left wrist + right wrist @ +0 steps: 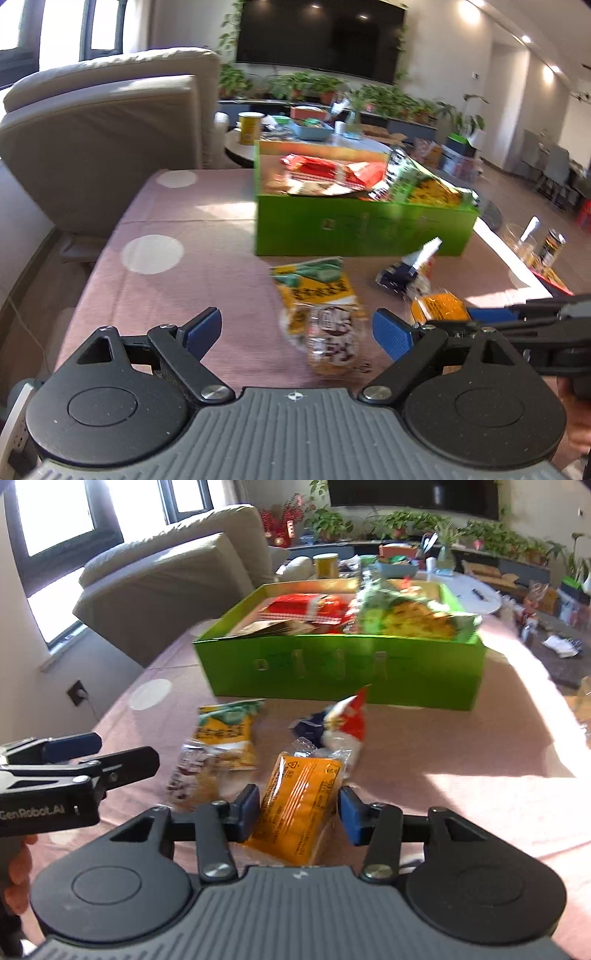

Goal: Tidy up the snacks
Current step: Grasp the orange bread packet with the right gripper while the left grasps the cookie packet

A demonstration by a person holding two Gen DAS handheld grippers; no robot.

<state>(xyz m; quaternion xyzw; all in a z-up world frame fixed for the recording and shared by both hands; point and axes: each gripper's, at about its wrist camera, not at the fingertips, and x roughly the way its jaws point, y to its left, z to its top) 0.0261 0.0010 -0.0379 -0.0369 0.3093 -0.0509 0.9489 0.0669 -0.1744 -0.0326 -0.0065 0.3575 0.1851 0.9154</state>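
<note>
A green box (362, 229) (343, 668) on the pink tablecloth holds red and green-yellow snack bags. Three packets lie in front of it: a yellow-green clear packet (317, 310) (218, 746), a blue-red-white packet (410, 269) (340, 723) and an orange packet (439, 306) (299, 805). My left gripper (297, 334) is open, just above the near end of the yellow-green packet. My right gripper (297, 812) is open with its fingers on either side of the orange packet, apart from it.
A beige sofa (110, 140) stands at the left of the table. A round side table (461, 587) with a yellow can, bowls and clutter stands behind the box. The table's right edge (517, 258) has cans and glasses beyond it.
</note>
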